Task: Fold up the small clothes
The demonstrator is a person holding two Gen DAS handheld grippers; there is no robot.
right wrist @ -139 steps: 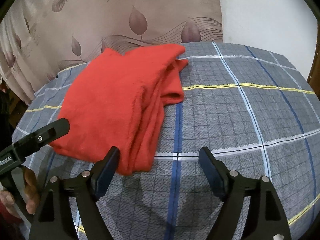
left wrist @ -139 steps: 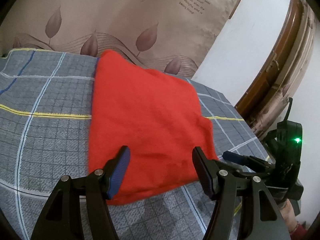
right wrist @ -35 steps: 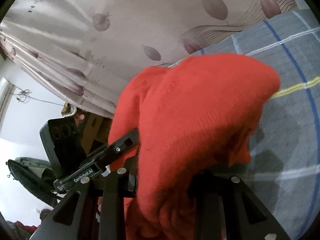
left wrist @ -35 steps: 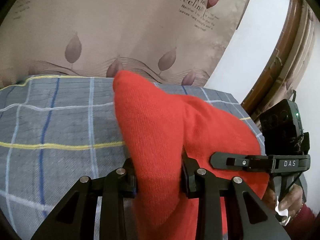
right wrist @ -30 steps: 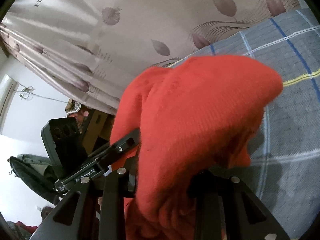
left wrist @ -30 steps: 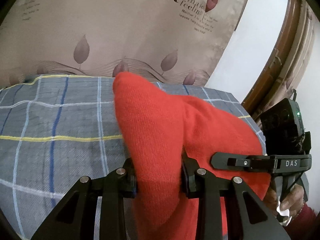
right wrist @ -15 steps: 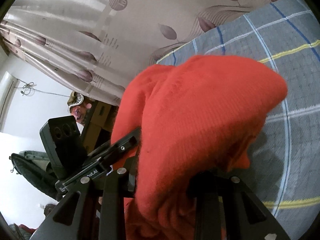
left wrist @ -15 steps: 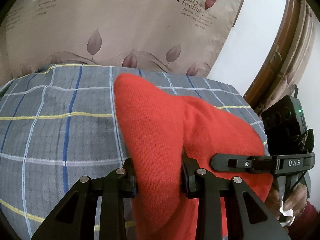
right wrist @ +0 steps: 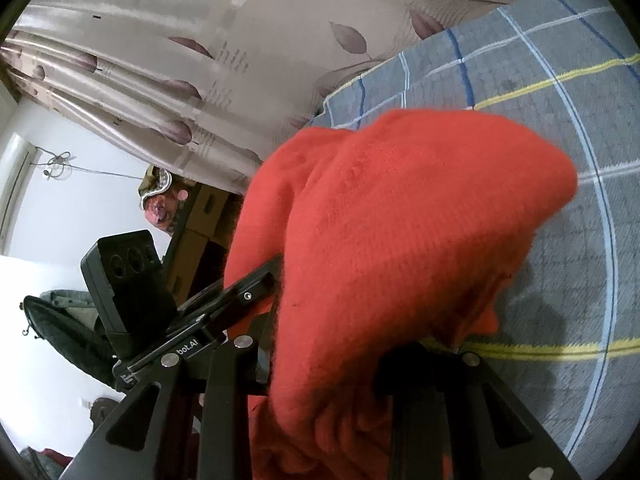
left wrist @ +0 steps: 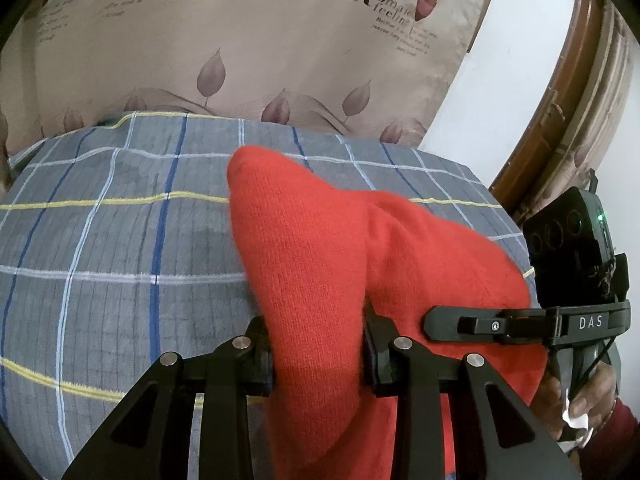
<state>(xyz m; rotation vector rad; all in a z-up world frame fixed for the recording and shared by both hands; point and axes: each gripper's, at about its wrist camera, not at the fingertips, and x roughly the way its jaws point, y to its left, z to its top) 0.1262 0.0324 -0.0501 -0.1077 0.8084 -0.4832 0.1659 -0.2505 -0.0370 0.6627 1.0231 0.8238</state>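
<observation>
A red knitted garment (left wrist: 320,264) is pinched between the jaws of my left gripper (left wrist: 318,354) and hangs bunched over the grey plaid bed cover (left wrist: 100,240). My right gripper (right wrist: 324,368) is shut on the same red garment (right wrist: 400,220), which drapes over its fingers and hides them. The two grippers are side by side: the right one (left wrist: 520,322) shows at the right of the left wrist view, the left one (right wrist: 180,312) at the left of the right wrist view. The cloth is lifted off the cover.
A beige curtain with leaf print (left wrist: 240,48) hangs behind the bed. A white wall and a brown wooden door frame (left wrist: 560,92) stand at the right. Boxes and clutter (right wrist: 200,216) lie beyond the bed's left edge.
Both grippers closed on the red garment and lifted it off the cover. Over the last second they carried it, held, so more of the plaid cover shows beneath.
</observation>
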